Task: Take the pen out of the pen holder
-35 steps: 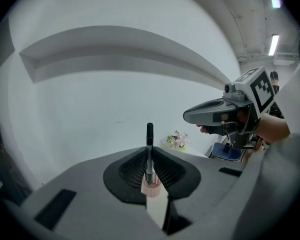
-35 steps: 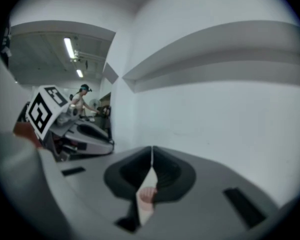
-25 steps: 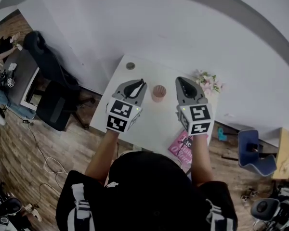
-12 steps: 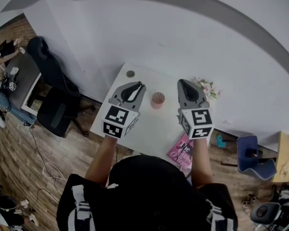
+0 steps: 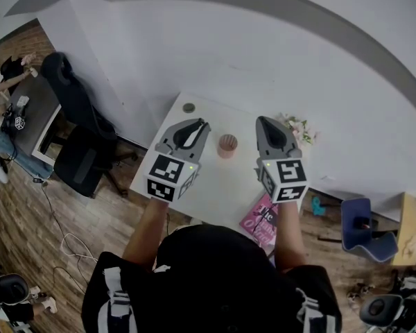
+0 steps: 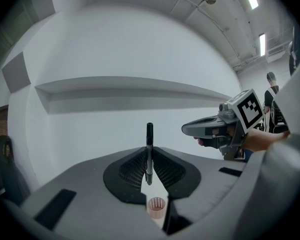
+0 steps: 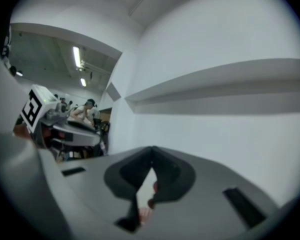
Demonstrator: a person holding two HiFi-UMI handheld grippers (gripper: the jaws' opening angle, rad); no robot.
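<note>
A black pen (image 6: pixel 149 153) stands upright between the pads of my left gripper (image 6: pixel 150 156), which is shut on it. Under the pen, down on the white table (image 5: pixel 215 179), sits the pinkish ribbed pen holder (image 6: pixel 157 207), apart from the pen. In the head view the pen holder (image 5: pixel 227 145) stands between my left gripper (image 5: pixel 200 125) and my right gripper (image 5: pixel 265 122), both held above the table. The right gripper (image 7: pixel 151 150) has its tips together with nothing in them. The left gripper view also shows the right gripper (image 6: pixel 186 129) at the right, level with the pen.
A pink book (image 5: pixel 262 218) lies at the table's near right edge. Flowers (image 5: pixel 299 125) are at the far right corner and a small round object (image 5: pixel 188 107) at the far left. A black office chair (image 5: pixel 80 155) stands left of the table, a blue chair (image 5: pixel 364 227) right.
Both grippers have risen slightly above the table, the left one carrying the pen. The pen holder has stayed in place.
</note>
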